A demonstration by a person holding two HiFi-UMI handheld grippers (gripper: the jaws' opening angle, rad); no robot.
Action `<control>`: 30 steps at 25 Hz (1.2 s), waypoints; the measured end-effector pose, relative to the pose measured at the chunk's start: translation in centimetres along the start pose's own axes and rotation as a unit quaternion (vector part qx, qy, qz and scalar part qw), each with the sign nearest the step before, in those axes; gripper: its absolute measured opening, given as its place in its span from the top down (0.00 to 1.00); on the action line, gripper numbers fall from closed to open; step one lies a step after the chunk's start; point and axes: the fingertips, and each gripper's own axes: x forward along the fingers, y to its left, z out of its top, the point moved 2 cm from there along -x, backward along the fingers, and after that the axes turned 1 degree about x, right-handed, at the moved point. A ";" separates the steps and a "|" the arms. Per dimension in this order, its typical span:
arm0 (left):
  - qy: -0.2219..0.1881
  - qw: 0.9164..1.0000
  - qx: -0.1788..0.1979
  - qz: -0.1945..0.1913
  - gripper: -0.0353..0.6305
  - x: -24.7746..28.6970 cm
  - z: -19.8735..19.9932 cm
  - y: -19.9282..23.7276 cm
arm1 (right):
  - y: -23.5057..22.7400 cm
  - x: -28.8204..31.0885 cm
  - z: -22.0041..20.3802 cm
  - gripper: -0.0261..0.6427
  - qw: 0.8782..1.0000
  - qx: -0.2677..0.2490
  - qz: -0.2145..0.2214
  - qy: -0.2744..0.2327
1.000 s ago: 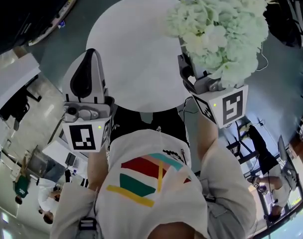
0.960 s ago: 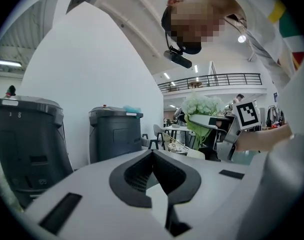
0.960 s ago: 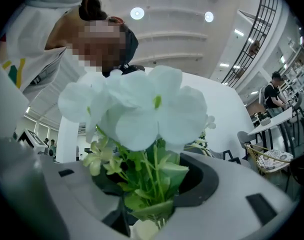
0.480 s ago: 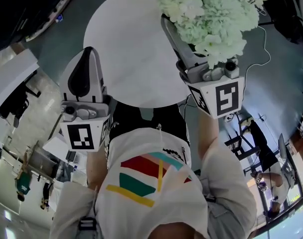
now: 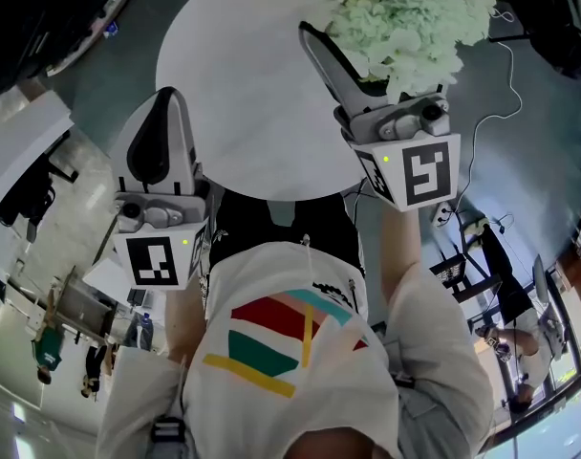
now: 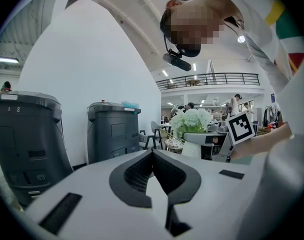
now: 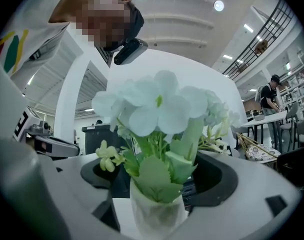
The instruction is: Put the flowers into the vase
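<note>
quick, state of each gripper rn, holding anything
left gripper: shut, nothing in it.
right gripper: open, jaws have just been opening; the vase with the flowers stands between them, not gripped.

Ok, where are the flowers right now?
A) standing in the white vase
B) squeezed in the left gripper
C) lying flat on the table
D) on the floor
A: the right gripper view shows the flowers standing upright with their green stems down inside the white vase.

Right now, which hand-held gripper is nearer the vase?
Right. The right hand-held gripper straddles the vase, its jaws having just been opening; the left hand-held gripper hovers well aside.
</note>
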 end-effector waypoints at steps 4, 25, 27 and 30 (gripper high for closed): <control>0.000 1.000 0.000 -0.003 0.95 0.1 -0.1 0.4 | -0.5 0.5 -2.0 0.33 0.999 0.015 -0.012 0.025; -0.040 0.999 0.015 -0.021 0.95 0.1 3.3 -0.9 | 1.7 -5.0 -5.8 0.33 0.989 0.080 -0.011 0.125; -0.050 0.998 0.024 -0.025 0.95 0.1 4.7 -1.2 | 2.4 -5.9 -4.4 0.33 0.988 0.097 -0.007 0.116; -0.088 0.995 0.042 -0.033 0.95 0.7 7.8 -2.0 | 3.0 -7.1 -1.8 0.33 0.989 0.118 0.006 0.089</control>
